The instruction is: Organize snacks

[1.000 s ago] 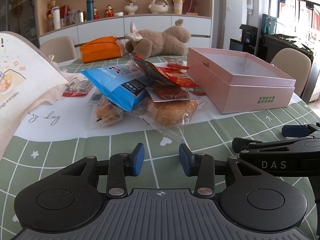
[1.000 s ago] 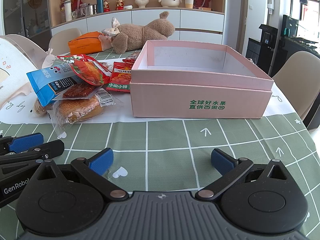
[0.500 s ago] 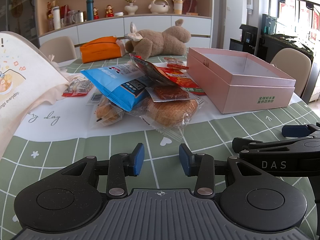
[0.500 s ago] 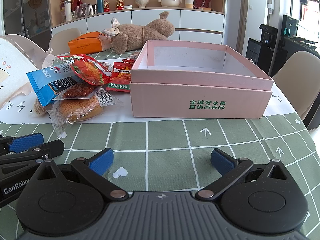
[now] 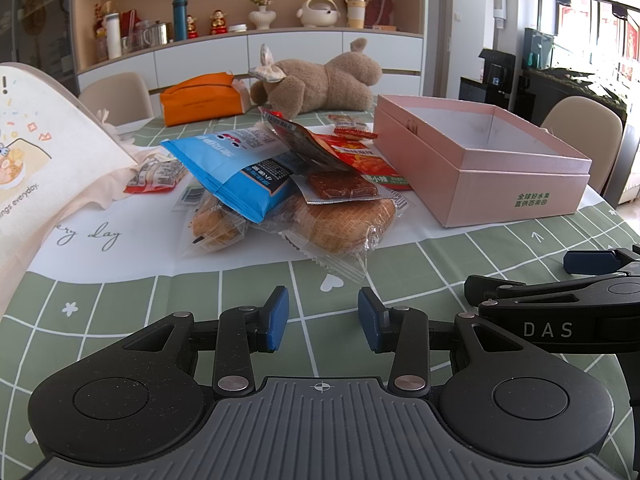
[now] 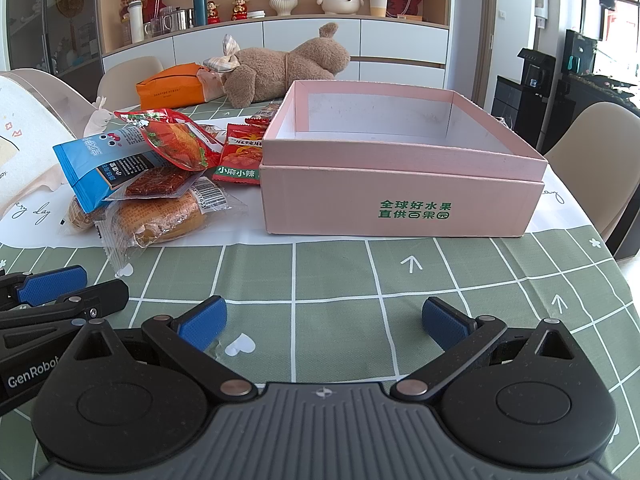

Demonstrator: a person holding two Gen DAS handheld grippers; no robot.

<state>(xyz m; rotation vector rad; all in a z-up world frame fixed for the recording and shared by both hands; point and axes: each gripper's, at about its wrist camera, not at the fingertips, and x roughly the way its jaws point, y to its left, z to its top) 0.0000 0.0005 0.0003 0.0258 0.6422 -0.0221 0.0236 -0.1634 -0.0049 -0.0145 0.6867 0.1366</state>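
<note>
- the left gripper [image 5: 323,319] rests empty, jaws partly apart, facing the snack pile [image 5: 280,184].
- the right gripper [image 6: 323,325] gapes wide before the empty pink box [image 6: 400,168], likely the snacks' destination.

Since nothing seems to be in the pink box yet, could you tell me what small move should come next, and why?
Probably ease the left gripper forward toward the bread packet at the near edge of the snack pile. Both grippers are open and hold nothing, the pink box shows no snacks inside, and that packet lies closest, straight ahead of the left fingers. The right gripper faces the box instead.
</note>
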